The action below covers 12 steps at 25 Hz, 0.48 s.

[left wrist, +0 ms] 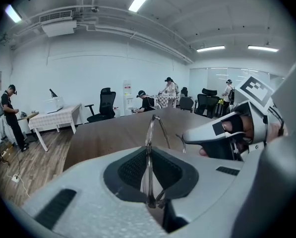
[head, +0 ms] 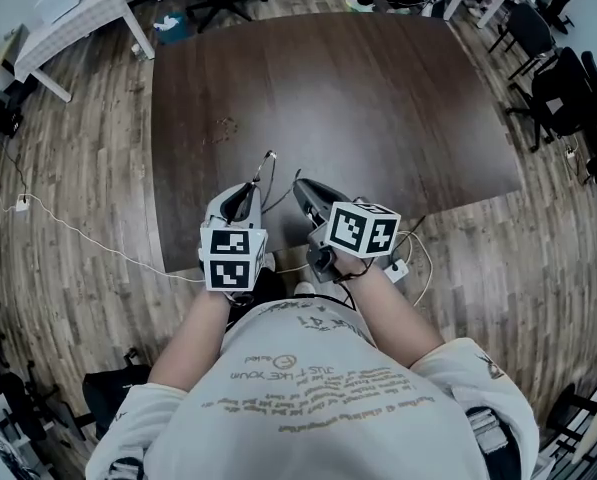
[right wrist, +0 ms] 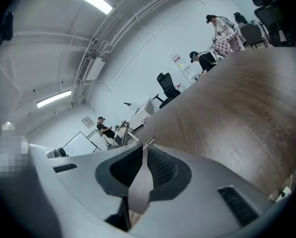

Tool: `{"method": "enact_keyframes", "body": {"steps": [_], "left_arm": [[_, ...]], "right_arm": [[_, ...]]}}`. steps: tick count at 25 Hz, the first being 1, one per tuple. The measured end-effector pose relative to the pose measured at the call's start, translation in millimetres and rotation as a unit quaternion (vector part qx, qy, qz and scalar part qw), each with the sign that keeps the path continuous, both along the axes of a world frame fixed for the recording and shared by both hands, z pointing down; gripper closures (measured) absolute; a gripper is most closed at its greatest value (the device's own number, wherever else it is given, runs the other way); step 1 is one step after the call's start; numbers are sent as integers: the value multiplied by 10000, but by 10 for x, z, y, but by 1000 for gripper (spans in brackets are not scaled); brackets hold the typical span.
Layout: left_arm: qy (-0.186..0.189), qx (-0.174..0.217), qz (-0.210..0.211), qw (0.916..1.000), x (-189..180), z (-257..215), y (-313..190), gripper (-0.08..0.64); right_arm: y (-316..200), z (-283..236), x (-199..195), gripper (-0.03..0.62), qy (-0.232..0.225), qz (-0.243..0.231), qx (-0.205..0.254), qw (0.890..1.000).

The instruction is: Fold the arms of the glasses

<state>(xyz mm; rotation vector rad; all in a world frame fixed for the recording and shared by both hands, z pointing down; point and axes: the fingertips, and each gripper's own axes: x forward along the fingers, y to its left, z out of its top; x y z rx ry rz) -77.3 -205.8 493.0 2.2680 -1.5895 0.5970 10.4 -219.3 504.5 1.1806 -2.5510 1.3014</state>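
Just now pinched edge-on between the clenched jaws of the left gripper (head: 248,190): thin metal-framed glasses (left wrist: 148,182), lens rim upright in the gap, one slim arm (left wrist: 160,128) rising past the fingertips and bending away over the tabletop. Held aloft, clear of any surface, above the near edge of a large dark brown wooden table (head: 358,98), close in front of the person's chest.

Just beside it, the right gripper (head: 301,186), jaws drawn nearly together on a thin metal tip poking out at their far end. Seemingly the end of the glasses' other arm (left wrist: 181,144), shown in the left gripper view touching that gripper's nose. Both tools near each other, tips close, angled a little downward. Behind each, a black-and-white square-marker cube: left one (head: 233,258), right one (head: 363,228).

Below, a pale printed shirt (head: 328,388) and bare forearms. Around the table, a grey-brown plank floor (head: 78,168) with a white cable (head: 78,233) trailing across it. Further out, black office chairs (head: 568,88) at the right, a white table with a checked cloth (left wrist: 53,115) at the left, and several people (left wrist: 9,113) standing or seated along the far white wall.
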Motion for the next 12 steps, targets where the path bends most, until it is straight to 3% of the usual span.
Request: {"method": "enact_keyframes", "body": {"steps": [12], "left_arm": [[-140,-21,233,9996,30,-10,-53,518]], "right_arm": [[-222,-179,-290,551,-127,-108,148,9998]]}}
